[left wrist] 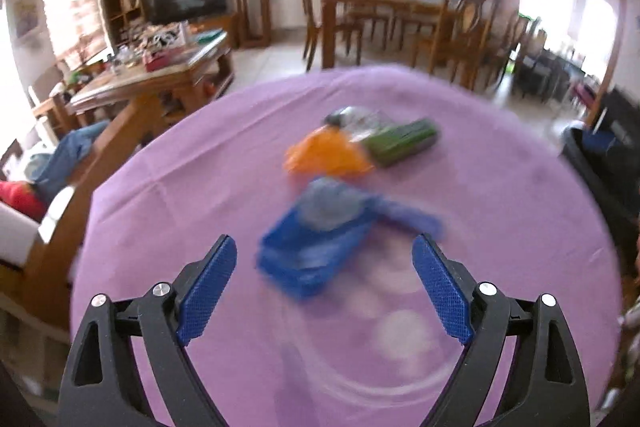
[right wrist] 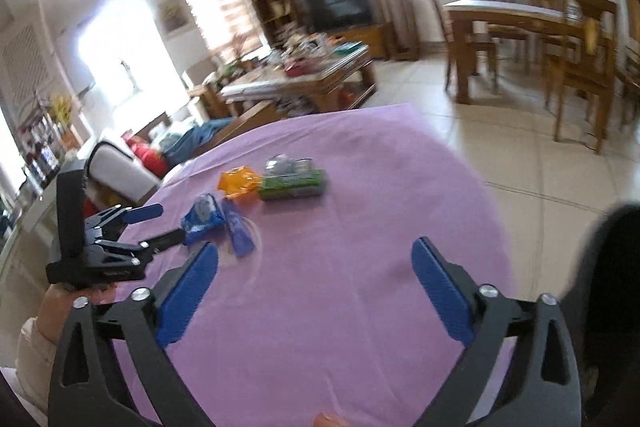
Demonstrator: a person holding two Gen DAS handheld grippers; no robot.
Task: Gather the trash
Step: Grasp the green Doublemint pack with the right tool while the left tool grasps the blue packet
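Left wrist view: left gripper (left wrist: 324,251) spread and empty above the blue wrapper (left wrist: 308,255) at frame centre on the purple tablecloth (left wrist: 500,187), right gripper (right wrist: 316,259) likewise spread and empty; approach step, next lower and pinch.

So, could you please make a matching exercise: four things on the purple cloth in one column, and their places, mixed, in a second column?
Things
1. blue packet
2. orange wrapper
3. green packet
4. clear silvery wrapper

Places
A. in the middle of the row
B. behind the green one, farthest away
C. nearest to the left gripper
D. at the right end of the row

Pairs: 1-C, 2-A, 3-D, 4-B
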